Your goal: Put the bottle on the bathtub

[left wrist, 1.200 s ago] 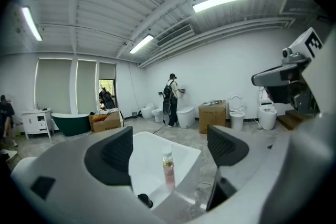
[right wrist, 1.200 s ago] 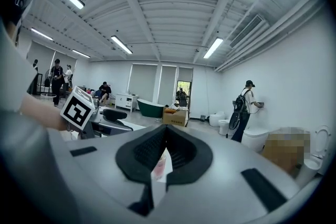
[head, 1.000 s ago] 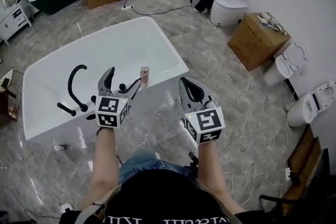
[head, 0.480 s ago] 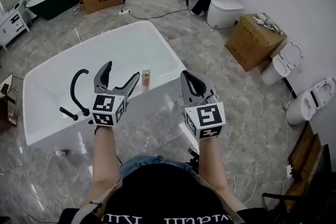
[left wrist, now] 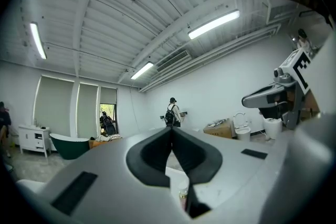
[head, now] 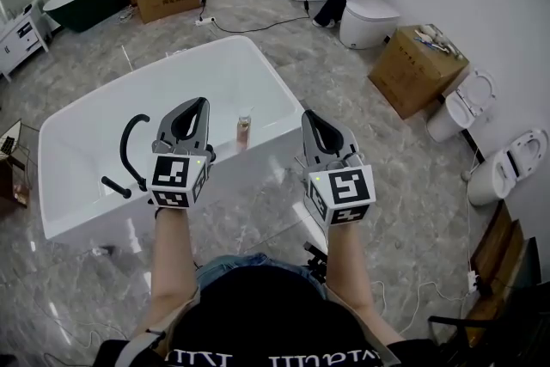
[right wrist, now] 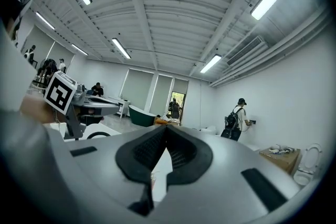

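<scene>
A small clear bottle [head: 244, 130] with pinkish contents stands upright on the near rim of the white bathtub [head: 94, 215], free of both grippers. My left gripper [head: 199, 102] is shut and empty, a little to the bottle's left and above the rim. My right gripper [head: 308, 115] is shut with nothing in it, to the bottle's right, over the tub's corner. In the left gripper view the jaws meet at the tips of the left gripper [left wrist: 171, 129], and the bottle [left wrist: 182, 196] shows low in the gap beneath. The right gripper [right wrist: 166, 126] points up towards the ceiling.
A black curved faucet [head: 129, 146] rises from the tub's near rim on the left. Cardboard boxes [head: 418, 69] and toilets [head: 369, 17] stand on the marble floor to the right and behind. Cables trail on the floor. A person with a backpack [left wrist: 171, 111] stands far off.
My left gripper's jaws, open beside the bottle before, have shut empty. The bottle stays upright on the rim. Both grippers have risen slightly.
</scene>
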`<state>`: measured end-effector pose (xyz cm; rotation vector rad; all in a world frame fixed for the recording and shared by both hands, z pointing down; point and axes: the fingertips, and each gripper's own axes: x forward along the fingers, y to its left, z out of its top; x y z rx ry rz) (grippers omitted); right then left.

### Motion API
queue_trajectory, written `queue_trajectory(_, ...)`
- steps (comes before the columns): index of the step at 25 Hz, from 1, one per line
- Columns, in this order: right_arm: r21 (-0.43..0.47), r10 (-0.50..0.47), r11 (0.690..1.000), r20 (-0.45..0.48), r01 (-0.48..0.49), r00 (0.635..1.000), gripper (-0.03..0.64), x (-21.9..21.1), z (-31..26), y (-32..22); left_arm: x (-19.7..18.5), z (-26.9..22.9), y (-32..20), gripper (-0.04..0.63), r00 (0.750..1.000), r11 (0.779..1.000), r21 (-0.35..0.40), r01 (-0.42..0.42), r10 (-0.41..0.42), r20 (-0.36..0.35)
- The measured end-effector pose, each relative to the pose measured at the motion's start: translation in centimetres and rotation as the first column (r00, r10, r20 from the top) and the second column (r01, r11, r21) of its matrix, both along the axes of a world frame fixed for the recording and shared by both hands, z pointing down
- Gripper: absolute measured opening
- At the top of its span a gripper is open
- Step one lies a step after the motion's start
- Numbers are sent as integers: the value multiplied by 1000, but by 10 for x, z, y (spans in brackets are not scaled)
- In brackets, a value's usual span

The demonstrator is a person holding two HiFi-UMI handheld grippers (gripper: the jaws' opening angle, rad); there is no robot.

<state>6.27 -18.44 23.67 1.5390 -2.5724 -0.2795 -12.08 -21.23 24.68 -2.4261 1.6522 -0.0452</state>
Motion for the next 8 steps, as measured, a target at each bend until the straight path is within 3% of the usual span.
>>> queue_trajectory(8, 6, 6, 1000, -16, -5, 1000, 14, -9, -5, 2, -11, -9, -2, 12, 1000, 1000, 8, -2, 2, -25)
